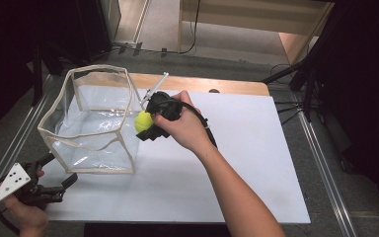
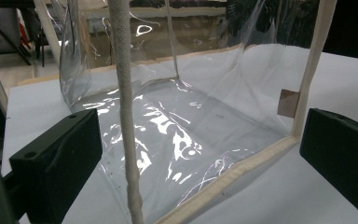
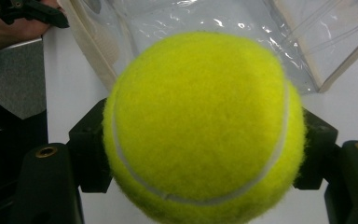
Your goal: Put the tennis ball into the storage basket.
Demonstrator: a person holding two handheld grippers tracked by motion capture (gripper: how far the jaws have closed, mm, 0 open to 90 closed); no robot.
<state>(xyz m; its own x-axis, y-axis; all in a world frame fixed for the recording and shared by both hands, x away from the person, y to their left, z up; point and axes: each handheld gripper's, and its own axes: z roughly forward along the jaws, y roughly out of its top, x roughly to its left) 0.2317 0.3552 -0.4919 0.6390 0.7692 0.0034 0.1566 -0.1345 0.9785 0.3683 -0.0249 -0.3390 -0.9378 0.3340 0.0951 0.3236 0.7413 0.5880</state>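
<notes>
Jaws of your right gripper [image 1: 147, 127] were clamped on the fuzzy yellow-green tennis ball [image 1: 142, 121], held just beside the right edge of the clear plastic open-top bag with cream fabric trim [image 1: 90, 121]. Your left gripper [image 1: 59, 170] sat near the bag's front-left corner, jaws wide, gripping nothing. Likely the ball was picked up but not yet in the bag, which looked empty. Right gripper view showed the ball's white seam [image 3: 130, 175]; left gripper view showed a small brown tab [image 2: 288, 103] on the bag's trim.

Left tool [image 2: 200, 154] gapes before a clear bag [image 2: 186, 121].
</notes>
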